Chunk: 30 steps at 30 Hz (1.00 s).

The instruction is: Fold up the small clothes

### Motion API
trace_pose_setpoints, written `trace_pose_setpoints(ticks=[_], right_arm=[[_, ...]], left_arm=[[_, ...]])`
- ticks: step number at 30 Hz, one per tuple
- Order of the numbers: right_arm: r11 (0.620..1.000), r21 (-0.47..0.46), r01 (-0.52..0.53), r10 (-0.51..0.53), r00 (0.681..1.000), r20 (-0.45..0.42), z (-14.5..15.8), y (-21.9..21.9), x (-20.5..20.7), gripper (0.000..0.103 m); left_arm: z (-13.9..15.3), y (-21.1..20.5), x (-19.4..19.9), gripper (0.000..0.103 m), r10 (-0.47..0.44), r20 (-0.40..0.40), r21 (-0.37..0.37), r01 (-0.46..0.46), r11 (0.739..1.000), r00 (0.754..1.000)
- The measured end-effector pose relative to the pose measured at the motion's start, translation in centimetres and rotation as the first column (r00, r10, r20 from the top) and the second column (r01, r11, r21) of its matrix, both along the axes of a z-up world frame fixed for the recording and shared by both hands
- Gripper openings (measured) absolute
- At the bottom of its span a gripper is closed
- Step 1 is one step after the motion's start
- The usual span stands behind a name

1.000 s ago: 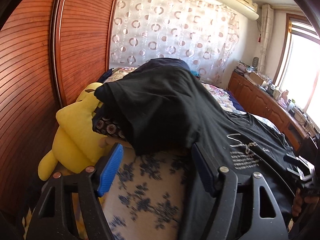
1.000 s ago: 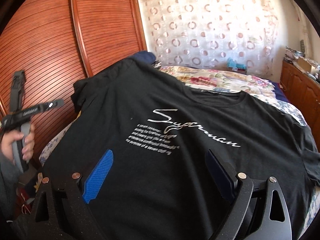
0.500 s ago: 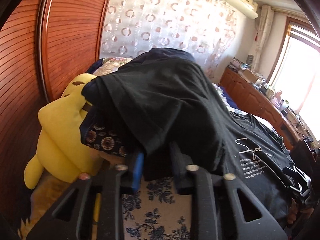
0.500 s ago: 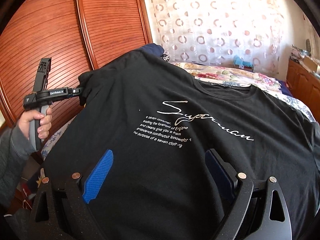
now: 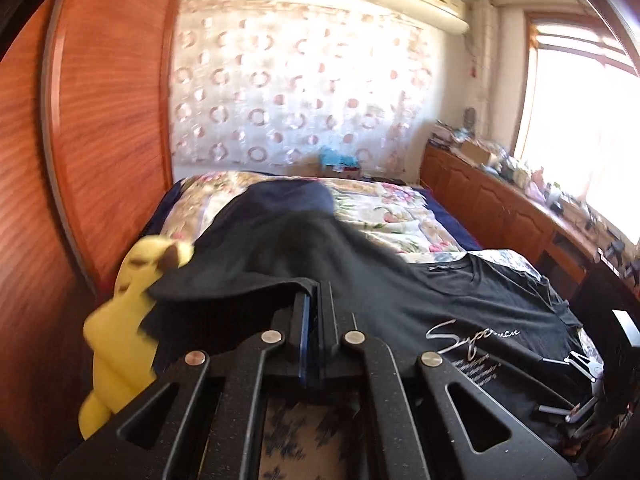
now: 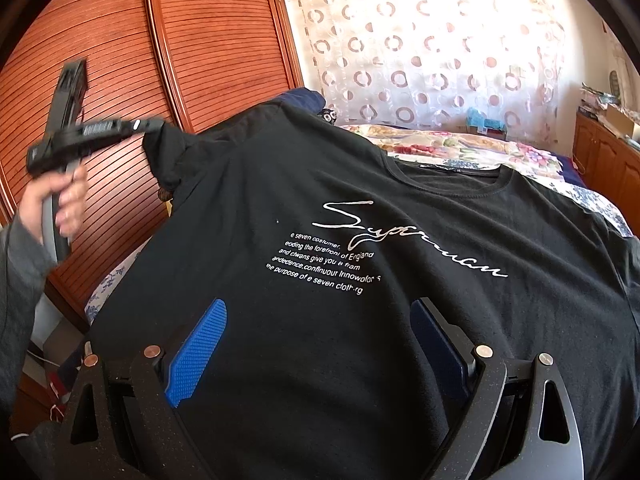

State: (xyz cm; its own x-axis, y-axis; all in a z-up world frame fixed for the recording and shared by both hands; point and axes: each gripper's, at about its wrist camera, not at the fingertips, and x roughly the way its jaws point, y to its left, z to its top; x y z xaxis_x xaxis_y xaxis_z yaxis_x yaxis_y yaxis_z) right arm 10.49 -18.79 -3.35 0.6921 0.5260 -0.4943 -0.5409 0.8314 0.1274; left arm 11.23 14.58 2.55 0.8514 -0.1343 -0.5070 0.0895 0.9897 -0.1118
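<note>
A black T-shirt (image 6: pixel 400 208) with white script lies spread front-up on the bed. My left gripper (image 5: pixel 316 292) is shut on the hem of its left sleeve (image 5: pixel 240 284) and holds that sleeve raised off the bed. In the right wrist view the left gripper (image 6: pixel 150 125) pinches the bunched sleeve at the upper left, with a person's hand (image 6: pixel 64 200) on its handle. My right gripper (image 6: pixel 320 340) hangs open low over the shirt's lower part. Its blue pads (image 6: pixel 196 356) stand wide apart, and they press on nothing.
A yellow plush toy (image 5: pixel 120 320) sits at the bed's left edge against the slatted wooden wardrobe doors (image 6: pixel 200 60). A floral quilt (image 5: pixel 400 216) and a dark blue garment (image 5: pixel 296 196) lie beyond the shirt. A wooden cabinet (image 5: pixel 500 208) with clutter runs under the window.
My left gripper moved onto the sleeve hem, closed on it and then rose, lifting the sleeve. The right gripper stayed open and barely moved.
</note>
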Motion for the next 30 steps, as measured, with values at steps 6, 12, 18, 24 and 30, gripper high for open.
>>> trace_pose_setpoints(ticks=[6, 12, 18, 24, 30], right_arm=[[1.000, 0.004, -0.002, 0.002, 1.000, 0.000, 0.0, -0.1, -0.2, 0.094], [1.000, 0.014, -0.010, 0.011, 1.000, -0.011, 0.2, -0.4, 0.0, 0.094], [1.000, 0.011, -0.013, 0.013, 1.000, -0.028, 0.7, -0.4, 0.5, 0.094], [0.998, -0.026, -0.052, 0.052, 0.998, 0.024, 3.5, 1.1, 1.8, 0.092], [0.986, -0.062, -0.154, 0.160, 0.982, 0.105, 7.4, 5.7, 4.9, 0.092]], left_arm=[[0.1, -6.2, 4.5, 0.004, -0.095, -0.070, 0.124, 0.103, 0.987, 0.993], [-1.2, -7.2, 3.2, 0.033, -0.120, -0.101, 0.126, 0.132, 0.983, 0.988], [-0.9, -5.8, -0.3, 0.071, -0.110, -0.078, 0.109, 0.118, 0.987, 0.991], [-1.0, -3.0, -3.6, 0.079, -0.048, -0.046, 0.051, 0.050, 0.997, 0.998], [-1.6, -0.2, -5.7, 0.079, 0.035, -0.024, 0.022, -0.034, 0.999, 0.999]])
